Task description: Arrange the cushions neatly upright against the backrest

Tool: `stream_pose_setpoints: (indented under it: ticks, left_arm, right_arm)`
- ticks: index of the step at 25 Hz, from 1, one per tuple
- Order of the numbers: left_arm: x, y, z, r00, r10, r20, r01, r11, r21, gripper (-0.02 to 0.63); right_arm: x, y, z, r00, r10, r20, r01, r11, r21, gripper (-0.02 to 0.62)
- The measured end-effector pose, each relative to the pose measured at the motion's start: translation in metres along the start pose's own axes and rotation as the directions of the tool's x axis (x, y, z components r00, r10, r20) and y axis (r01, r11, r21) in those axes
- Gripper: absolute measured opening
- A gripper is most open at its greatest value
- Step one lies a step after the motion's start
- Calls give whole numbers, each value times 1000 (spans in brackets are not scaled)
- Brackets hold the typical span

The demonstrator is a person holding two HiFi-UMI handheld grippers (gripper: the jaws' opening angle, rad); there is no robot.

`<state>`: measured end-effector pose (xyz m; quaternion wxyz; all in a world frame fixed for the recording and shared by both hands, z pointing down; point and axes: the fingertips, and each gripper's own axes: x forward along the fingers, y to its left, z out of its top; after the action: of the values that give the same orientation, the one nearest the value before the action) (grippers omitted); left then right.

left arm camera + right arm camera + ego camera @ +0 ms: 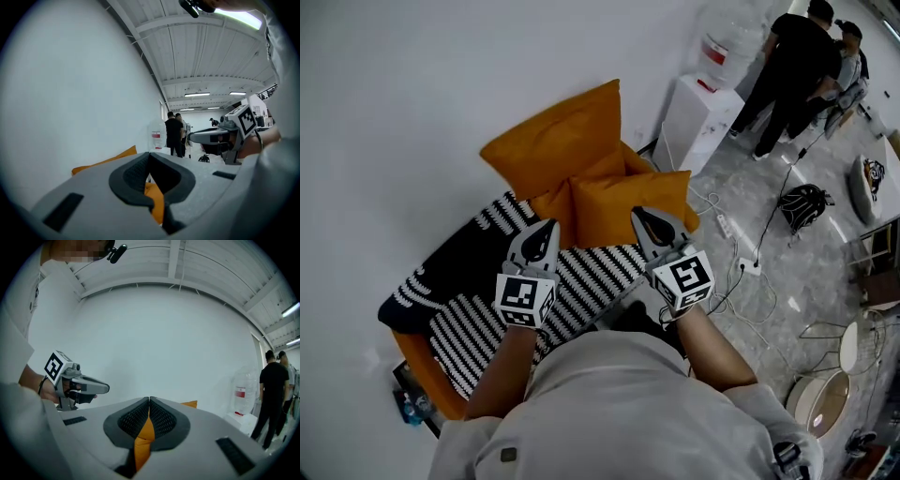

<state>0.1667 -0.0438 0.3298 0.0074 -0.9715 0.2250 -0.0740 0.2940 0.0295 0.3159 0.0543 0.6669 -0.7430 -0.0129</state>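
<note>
A black-and-white striped throw (473,319) covers the orange seat (427,370). Above it the left tongs (549,225) are closed with nothing pinched, their tips near the cushions. Three plain orange cushions crowd the seat's far end. The large cushion (553,136) leans tilted against the white wall (412,94), the middle cushion (555,202) slumps before it, and the front cushion (628,202) sits crooked, overlapping the middle one. The right tongs (639,214) are closed too, tips at the front cushion's lower edge; contact unclear.
</note>
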Motion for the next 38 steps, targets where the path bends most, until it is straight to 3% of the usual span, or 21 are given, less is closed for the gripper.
stream_pose_setpoints:
  ticks: [12, 18, 23, 30, 35, 38]
  left_arm:
    - [72, 75, -14, 992, 108, -67, -108, 994, 6, 9]
    - [133, 119, -16, 978, 177, -111, -176, 984, 22, 9]
    - [179, 142, -20, 968, 189, -164, -180, 981, 69, 11]
    - [232, 179, -40, 945, 188, -268, -153, 978, 145, 12]
    - [260, 208, -63, 918, 173, -356, -97, 971, 221, 22]
    - [274, 223, -86, 892, 154, -425, -43, 965, 260, 76]
  right_arm:
    - [122, -45, -10, 984, 176, -14, -177, 984, -32, 28]
    - [195, -85, -16, 960, 279, -35, -281, 958, -59, 29]
    - [242, -119, -23, 931, 358, -73, -364, 926, -103, 31]
    - [302, -153, -39, 851, 504, -148, -524, 829, -193, 43]
    - [339, -166, -53, 784, 581, -217, -621, 738, -265, 112]
    - [361, -172, -63, 745, 606, -280, -668, 680, -303, 160]
